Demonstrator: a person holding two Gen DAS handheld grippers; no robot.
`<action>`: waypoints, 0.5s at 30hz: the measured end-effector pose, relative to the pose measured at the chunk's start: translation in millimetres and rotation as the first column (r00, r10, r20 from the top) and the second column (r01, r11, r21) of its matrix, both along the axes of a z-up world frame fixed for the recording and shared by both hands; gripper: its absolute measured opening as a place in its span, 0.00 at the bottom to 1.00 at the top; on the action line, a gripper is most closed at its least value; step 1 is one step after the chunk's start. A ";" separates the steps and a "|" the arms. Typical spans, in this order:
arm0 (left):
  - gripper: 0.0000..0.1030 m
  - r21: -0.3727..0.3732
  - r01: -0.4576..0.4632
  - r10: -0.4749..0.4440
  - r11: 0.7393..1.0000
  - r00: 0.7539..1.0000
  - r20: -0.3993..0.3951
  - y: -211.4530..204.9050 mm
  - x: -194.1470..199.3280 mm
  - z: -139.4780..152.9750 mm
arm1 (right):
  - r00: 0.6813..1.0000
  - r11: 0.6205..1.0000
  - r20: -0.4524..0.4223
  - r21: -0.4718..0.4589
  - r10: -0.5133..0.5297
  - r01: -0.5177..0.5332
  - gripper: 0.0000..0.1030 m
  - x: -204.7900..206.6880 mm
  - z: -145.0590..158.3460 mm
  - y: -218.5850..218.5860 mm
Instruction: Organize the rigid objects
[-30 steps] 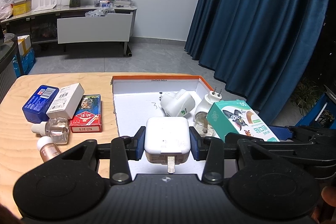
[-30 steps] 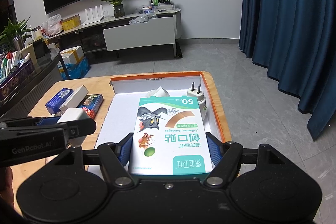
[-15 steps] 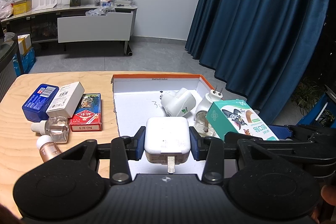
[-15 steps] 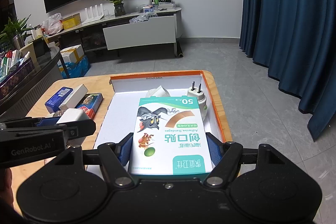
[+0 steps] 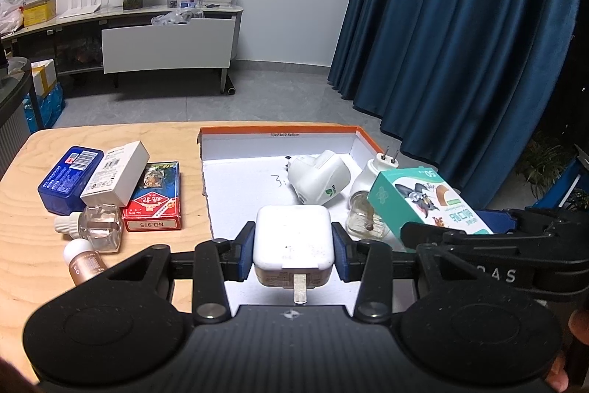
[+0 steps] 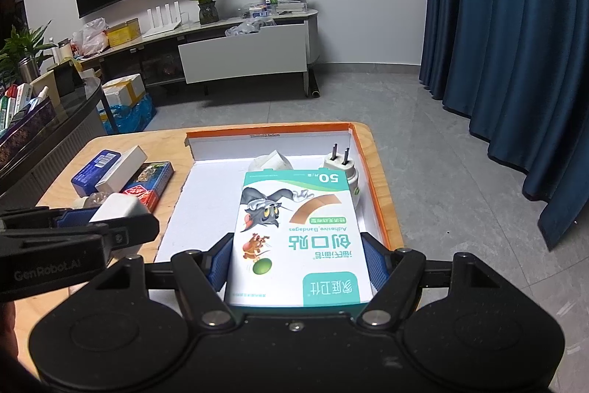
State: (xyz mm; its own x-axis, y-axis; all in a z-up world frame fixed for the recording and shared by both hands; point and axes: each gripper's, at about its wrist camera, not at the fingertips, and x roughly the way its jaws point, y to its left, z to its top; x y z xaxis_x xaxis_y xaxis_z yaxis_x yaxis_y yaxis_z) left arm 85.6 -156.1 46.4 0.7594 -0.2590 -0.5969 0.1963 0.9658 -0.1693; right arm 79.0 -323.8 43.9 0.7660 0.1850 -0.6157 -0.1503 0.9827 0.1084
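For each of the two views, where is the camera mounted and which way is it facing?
Left wrist: on the left gripper, looking forward over the charger it grips, toward the tray; fingertips show at lower right.
Right wrist: on the right gripper, looking forward over the bandage box; the left gripper crosses at left.
Shared: tray, table, both held items, TV stand.

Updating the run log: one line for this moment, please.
left gripper: holds charger | right gripper: holds bandage box | both over tray

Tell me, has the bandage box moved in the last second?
Yes, slightly. In the right wrist view the bandage box sits a little nearer the tray's far wall, carried forward in the right gripper.
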 end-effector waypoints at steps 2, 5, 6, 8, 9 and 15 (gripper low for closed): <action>0.41 0.001 -0.003 0.003 1.000 1.000 -0.004 -0.3 1.3 -1.5 | 1.000 1.000 -0.003 -0.004 0.001 -0.001 0.82 3.9 -0.4 -0.8; 0.41 0.004 -0.001 0.001 1.000 1.000 -0.009 -2.7 4.3 -2.8 | 1.000 1.000 -0.007 -0.015 0.004 -0.004 0.82 7.6 -2.2 0.0; 0.41 0.005 0.000 0.000 1.000 1.000 -0.008 -3.4 5.3 -3.1 | 1.000 1.000 -0.009 -0.015 0.005 -0.005 0.82 9.6 -1.5 -0.6; 0.41 0.008 0.004 -0.004 1.000 1.000 -0.009 -5.9 7.4 -4.4 | 1.000 1.000 -0.014 -0.020 0.002 -0.002 0.82 11.5 -3.5 -2.2; 0.41 0.010 0.005 -0.005 1.000 1.000 -0.010 -6.7 8.6 -5.1 | 1.000 1.000 -0.016 -0.022 0.001 -0.001 0.82 13.0 -3.8 -2.7; 0.41 0.012 0.006 -0.005 1.000 1.000 -0.025 -10.9 15.5 -10.6 | 0.999 0.999 -0.041 -0.032 -0.016 0.015 0.82 25.1 -9.8 -13.5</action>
